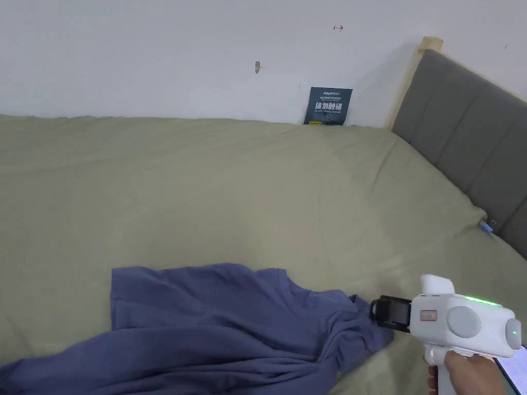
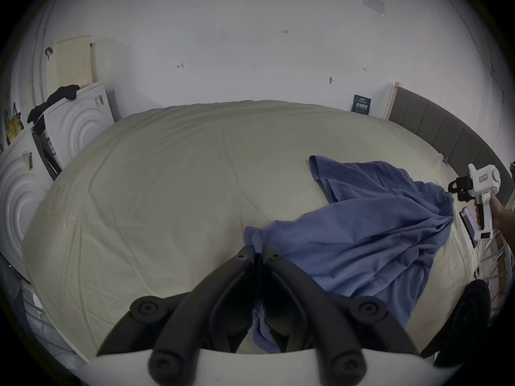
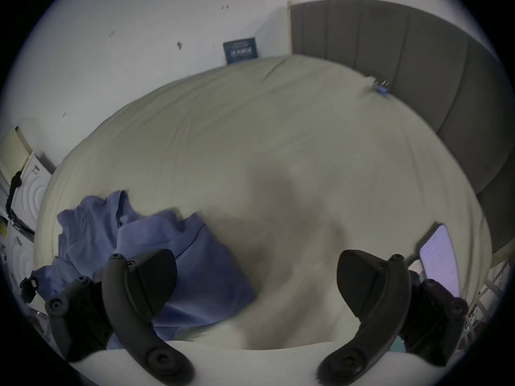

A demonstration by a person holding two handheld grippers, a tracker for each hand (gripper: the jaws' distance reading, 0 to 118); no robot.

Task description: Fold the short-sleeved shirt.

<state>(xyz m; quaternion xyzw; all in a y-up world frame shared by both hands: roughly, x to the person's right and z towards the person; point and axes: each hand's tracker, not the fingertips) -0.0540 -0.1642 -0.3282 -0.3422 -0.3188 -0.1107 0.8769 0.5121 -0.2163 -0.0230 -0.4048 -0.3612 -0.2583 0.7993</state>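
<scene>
Here, shirt [image 1: 206, 329] lies bunched at the bed's [image 1: 257, 195] near edge, left gripper [image 2: 259, 255] clamping a corner, right gripper [image 3: 256, 280] gaping empty beside it; one-sided pull likely twists cloth.

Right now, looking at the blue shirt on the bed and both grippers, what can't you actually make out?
- Shirt: the head view's bottom edge cuts off its near part, so its full outline is hidden.
- Left gripper: its jaws cover the cloth edge they pinch.
- Right gripper: its jaws stand open, but motion blur smears the shirt and sheet below them.
- Phone: screen too blurred to tell.
- Clip by the headboard: too small to identify.
</scene>
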